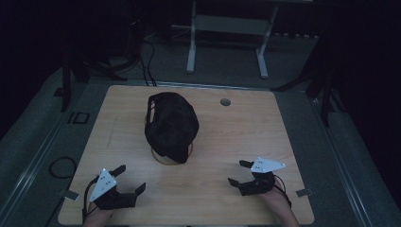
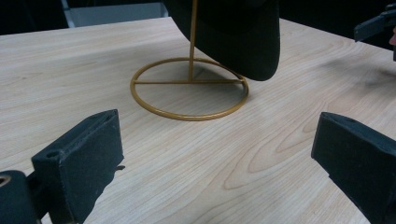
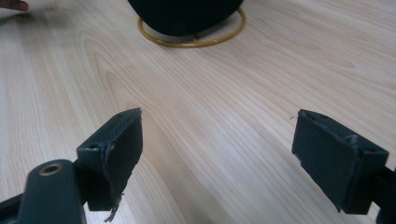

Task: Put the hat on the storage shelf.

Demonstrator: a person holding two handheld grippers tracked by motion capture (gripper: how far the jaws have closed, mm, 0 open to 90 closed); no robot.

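In the high view I see my left gripper [image 1: 128,178] low over the near left corner of the light wooden table [image 1: 236,132]. Its two black jaws stand wide apart and hold nothing. My right gripper [image 1: 239,172] is near the near right corner, and its jaws are also spread wide with nothing between them. Both grippers point toward the middle of the table, and they are well apart from each other.

The thing I work toward is a black cap with a curved brim [image 1: 171,125]. It sits on a thin gold metal wire stand with a round ring base [image 1: 163,160], around the middle of the table, a little to the left side. The cap covers most of the stand from above, so there I see just a part of the ring under the near edge of the cap.

In the left gripper view, the ring base [image 2: 189,91] lies flat on the wood, with a straight bar across it and a thin upright rod going up into the cap [image 2: 238,32]. The brim hangs over the right part of the ring. In the right gripper view, the cap [image 3: 184,14] and the ring [image 3: 191,35] are far ahead, between my open jaws.

A small round hole [image 1: 225,101] is in the table near the far edge.
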